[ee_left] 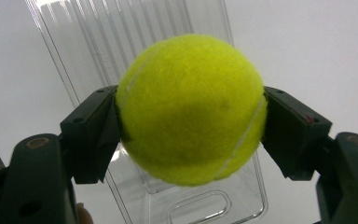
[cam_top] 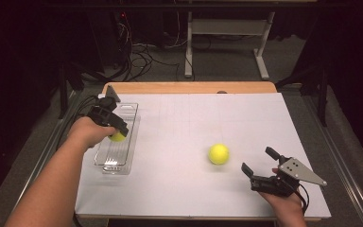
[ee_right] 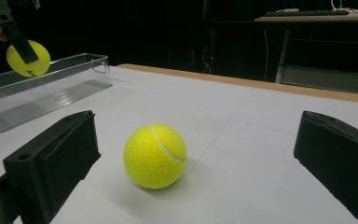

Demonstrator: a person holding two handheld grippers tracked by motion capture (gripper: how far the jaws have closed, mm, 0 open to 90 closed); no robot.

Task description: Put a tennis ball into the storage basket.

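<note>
The left gripper (cam_top: 115,130) clenched a tennis ball (ee_left: 191,109) above the clear plastic tray (cam_top: 131,109) at the table's left. The right gripper (cam_top: 260,163) stood released near the right, with a second tennis ball (cam_top: 218,153) resting just beyond it. Released from that height, the held ball would probably bounce out over the tray's low wall.

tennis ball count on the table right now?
2. One tennis ball is clamped in the left gripper above the clear tray. The other ball lies loose on the white table, ahead of the open right gripper. None seem hidden.
</note>
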